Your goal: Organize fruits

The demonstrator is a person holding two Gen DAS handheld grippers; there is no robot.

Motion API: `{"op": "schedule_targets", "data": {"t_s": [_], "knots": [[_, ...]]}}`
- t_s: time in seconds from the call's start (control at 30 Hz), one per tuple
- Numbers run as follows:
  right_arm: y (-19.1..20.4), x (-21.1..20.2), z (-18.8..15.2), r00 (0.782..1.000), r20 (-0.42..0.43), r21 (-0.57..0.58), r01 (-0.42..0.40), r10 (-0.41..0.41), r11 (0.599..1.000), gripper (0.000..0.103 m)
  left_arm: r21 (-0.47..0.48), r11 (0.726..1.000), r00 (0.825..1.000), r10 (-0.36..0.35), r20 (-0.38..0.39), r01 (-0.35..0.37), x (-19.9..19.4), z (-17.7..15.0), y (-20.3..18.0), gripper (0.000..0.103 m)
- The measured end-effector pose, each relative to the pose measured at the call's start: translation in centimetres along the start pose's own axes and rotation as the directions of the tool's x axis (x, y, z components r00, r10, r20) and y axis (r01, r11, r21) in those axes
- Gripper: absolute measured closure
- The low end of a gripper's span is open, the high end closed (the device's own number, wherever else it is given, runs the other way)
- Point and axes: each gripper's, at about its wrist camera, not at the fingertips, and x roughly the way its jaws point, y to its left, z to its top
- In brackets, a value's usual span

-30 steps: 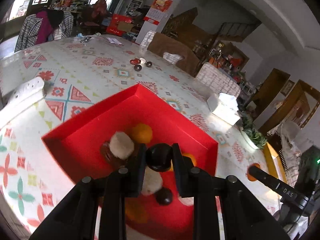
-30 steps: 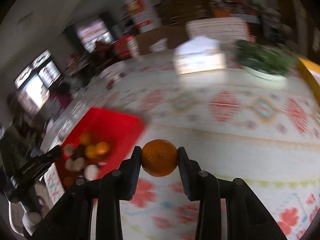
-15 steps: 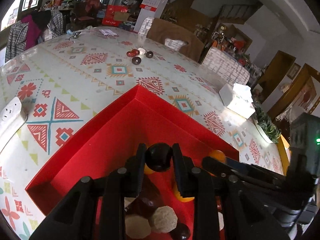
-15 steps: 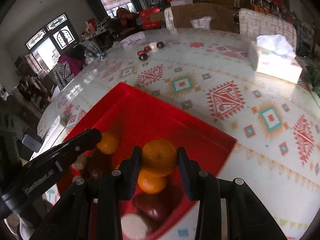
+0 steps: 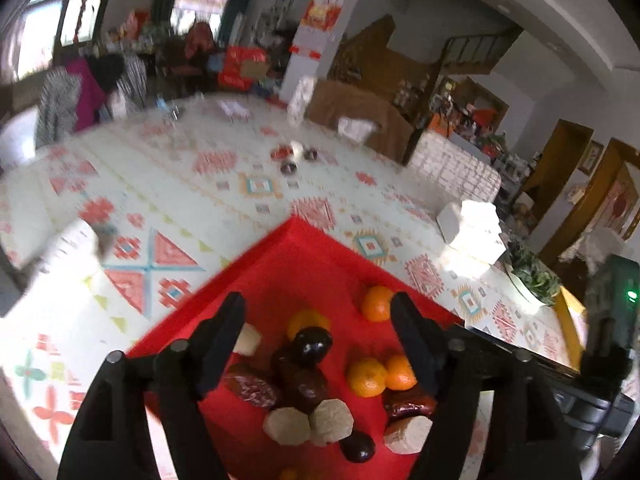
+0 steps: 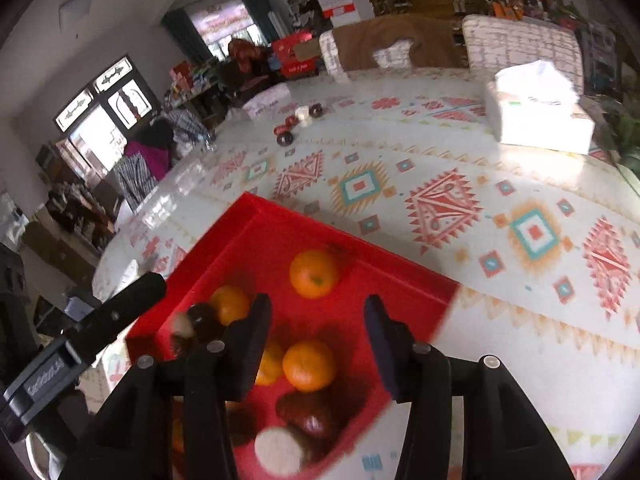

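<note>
Nearest, the left gripper (image 5: 318,314) hangs over the red tray (image 5: 280,264), its jaws spread wide and holding nothing. Between the fingers, a glossy dark fruit (image 5: 312,344) rests on top of a heap of brown dates (image 5: 298,380), with a separate date (image 5: 252,386) at 9 o'clock of the heap. Two pale hexagonal pieces (image 5: 308,424) lie toward 6 o'clock, touching each other, and a small dark fruit (image 5: 357,447) sits just beside them. A touching pair of oranges (image 5: 380,374) lies at 3 o'clock of the heap; a lone orange (image 5: 377,303) sits at 1 o'clock, near the tray's far wall.

Likewise, the right gripper (image 6: 318,320) is parted and empty above the same tray (image 6: 260,232). One orange (image 6: 308,365) shows between its fingers, and another orange (image 6: 314,273) lies beyond at 12 o'clock.

Farther off, on the patterned tablecloth (image 6: 440,200), a white tissue box (image 6: 536,108) stands at 1 o'clock, well apart from the tray.
</note>
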Motion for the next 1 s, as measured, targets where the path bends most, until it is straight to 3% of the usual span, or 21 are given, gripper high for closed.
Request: {"op": "schedule_targets", "data": {"t_s": [0.1, 0.3, 0.5, 0.53, 0.6, 0.7, 0.73, 0.9, 1.0], "knots": [[-0.2, -2.8, -1.4, 0.999, 0.046, -0.002, 0.024, -0.024, 1.0, 0.046, 0.041, 0.997, 0.994, 0.063, 0.086, -0.067, -2.5, -0.3, -1.2, 0.017], [-0.9, -6.8, -4.9, 0.992, 0.108, 0.011, 0.063, -0.064, 0.998, 0.043, 0.079, 0.98, 0.952, 0.156, 0.262, -0.182, -7.7, -1.1, -3.3, 0.005], [-1.0, -9.4, -8.1, 0.987, 0.144, 0.012, 0.071, -0.072, 0.997, 0.043, 0.085, 0.951, 0.87, 0.233, 0.435, -0.297, -13.5, -2.6, -5.7, 0.0], [-1.0, -9.9, -8.7, 0.986, 0.151, 0.014, 0.065, -0.067, 0.998, 0.043, 0.083, 0.949, 0.862, 0.237, 0.448, -0.304, -14.2, -2.9, -6.0, 0.0], [-0.9, -10.6, -9.6, 0.985, 0.165, 0.012, 0.057, -0.058, 0.998, 0.043, 0.075, 0.956, 0.874, 0.227, 0.431, -0.285, -14.8, -3.3, -6.4, 0.0], [-0.4, -11.4, -11.1, 0.982, 0.177, -0.013, 0.064, -0.061, 0.998, 0.037, 0.031, 0.976, 0.922, 0.194, 0.335, -0.217, -13.8, -4.1, -6.2, 0.0], [-0.2, -11.6, -11.5, 0.981, 0.182, -0.022, 0.072, -0.066, 0.997, 0.036, 0.03, 0.975, 0.929, 0.2, 0.313, -0.22, -13.4, -4.3, -6.3, 0.0], [0.3, -12.0, -13.7, 0.977, 0.182, -0.064, 0.122, -0.109, 0.99, 0.033, 0.053, 0.945, 0.909, 0.295, 0.293, -0.323, -12.2, -5.8, -7.8, 0.0], [0.2, -11.8, -14.6, 0.978, 0.172, -0.072, 0.134, -0.12, 0.988, 0.031, 0.099, 0.936, 0.914, 0.302, 0.269, -0.339, -11.3, -6.6, -8.7, 0.0]]}}
